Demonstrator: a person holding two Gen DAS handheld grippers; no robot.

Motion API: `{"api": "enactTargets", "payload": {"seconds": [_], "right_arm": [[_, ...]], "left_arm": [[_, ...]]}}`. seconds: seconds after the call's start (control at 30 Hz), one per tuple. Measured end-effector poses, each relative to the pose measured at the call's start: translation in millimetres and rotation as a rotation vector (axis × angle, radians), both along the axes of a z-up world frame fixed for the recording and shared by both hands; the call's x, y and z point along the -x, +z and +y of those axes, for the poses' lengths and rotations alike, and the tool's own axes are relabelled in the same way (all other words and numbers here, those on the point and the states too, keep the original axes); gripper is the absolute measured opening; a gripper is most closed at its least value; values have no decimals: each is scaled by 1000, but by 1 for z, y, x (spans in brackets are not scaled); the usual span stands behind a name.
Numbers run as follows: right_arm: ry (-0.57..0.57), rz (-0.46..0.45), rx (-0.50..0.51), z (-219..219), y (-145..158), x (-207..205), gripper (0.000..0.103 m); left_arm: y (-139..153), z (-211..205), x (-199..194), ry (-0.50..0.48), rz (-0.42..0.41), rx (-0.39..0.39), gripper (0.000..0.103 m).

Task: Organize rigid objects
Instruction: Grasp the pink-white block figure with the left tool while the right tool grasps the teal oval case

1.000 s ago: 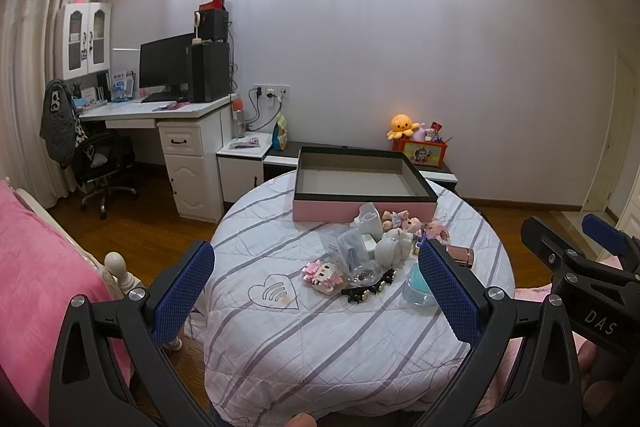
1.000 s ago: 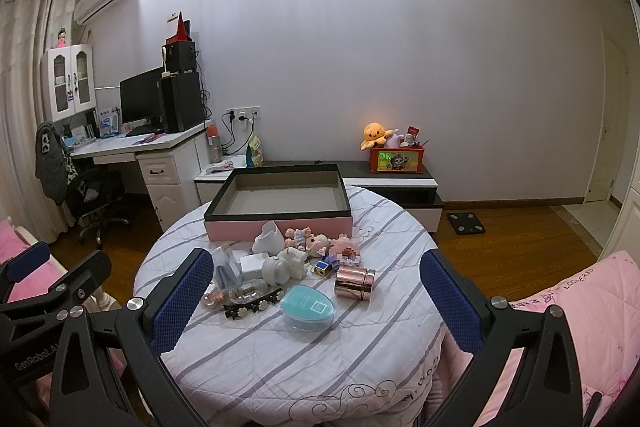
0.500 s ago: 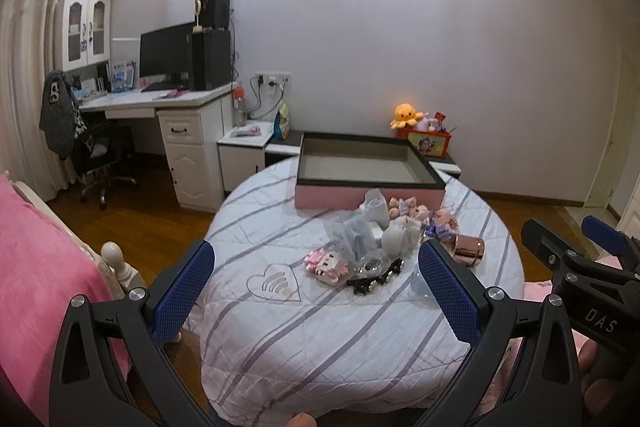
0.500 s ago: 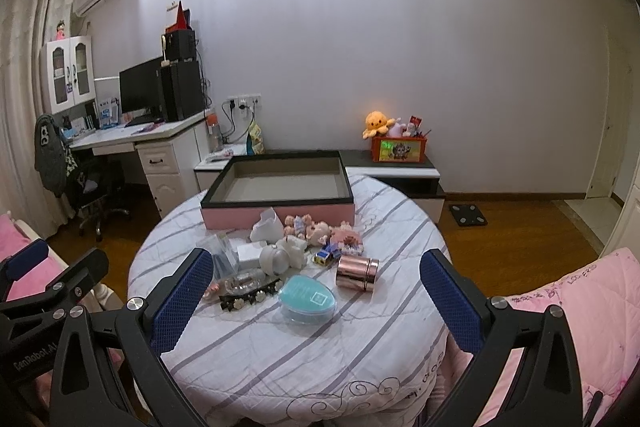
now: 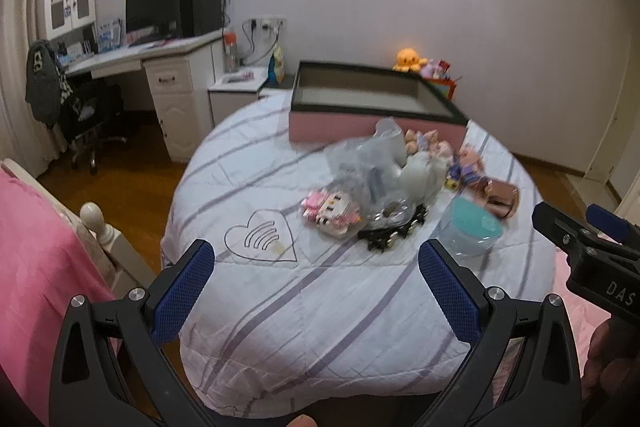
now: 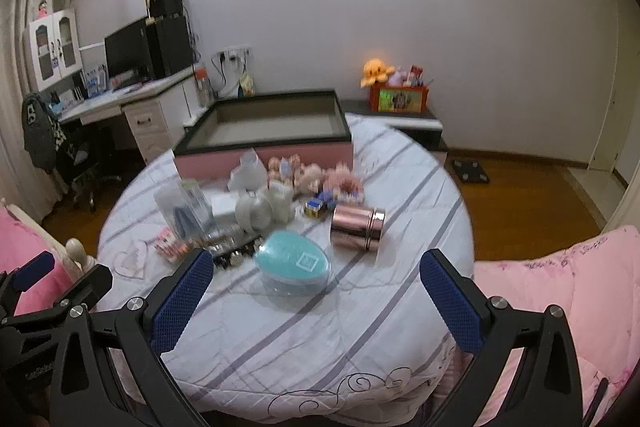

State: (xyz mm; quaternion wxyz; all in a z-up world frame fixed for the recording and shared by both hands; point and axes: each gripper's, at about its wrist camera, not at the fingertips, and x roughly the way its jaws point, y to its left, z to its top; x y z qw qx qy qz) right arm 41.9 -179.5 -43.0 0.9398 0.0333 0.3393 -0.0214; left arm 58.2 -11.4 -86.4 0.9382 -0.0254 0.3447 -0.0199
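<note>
We hold both tongs released, gripping nothing: the left tongs (image 5: 316,283) and right tongs (image 6: 316,287) hang over the near edge of the round tabletop (image 6: 360,327). The teal case (image 6: 294,263) lies at twelve o'clock from the right tongs, the copper tin (image 6: 356,229) at one o'clock beside it, the pink box (image 6: 272,131) beyond.

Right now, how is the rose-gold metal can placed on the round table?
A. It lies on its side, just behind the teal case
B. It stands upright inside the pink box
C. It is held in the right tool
A: the rose-gold metal can lies on its side on the striped cloth, just behind the teal case, outside the pink box.
</note>
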Motion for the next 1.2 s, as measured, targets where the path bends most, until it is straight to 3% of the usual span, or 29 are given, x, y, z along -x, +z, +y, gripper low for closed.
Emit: {"api": "enactTargets", "payload": {"seconds": [0.3, 0.6, 0.87, 1.1, 1.2], "right_arm": [[15, 133, -32, -5, -45, -36, 103], [36, 209, -21, -1, -68, -64, 103], [68, 251, -34, 6, -84, -84, 103], [77, 259, -31, 7, -94, -91, 97], [84, 246, -29, 7, -93, -93, 85]], "left_arm": [[-40, 7, -50, -25, 118, -16, 103], [-64, 7, -93, -59, 192, -8, 103], [-70, 5, -116, -105, 201, -8, 103], [-76, 0, -127, -129, 218, -16, 102], [-75, 0, -127, -138, 202, -3, 89]]}}
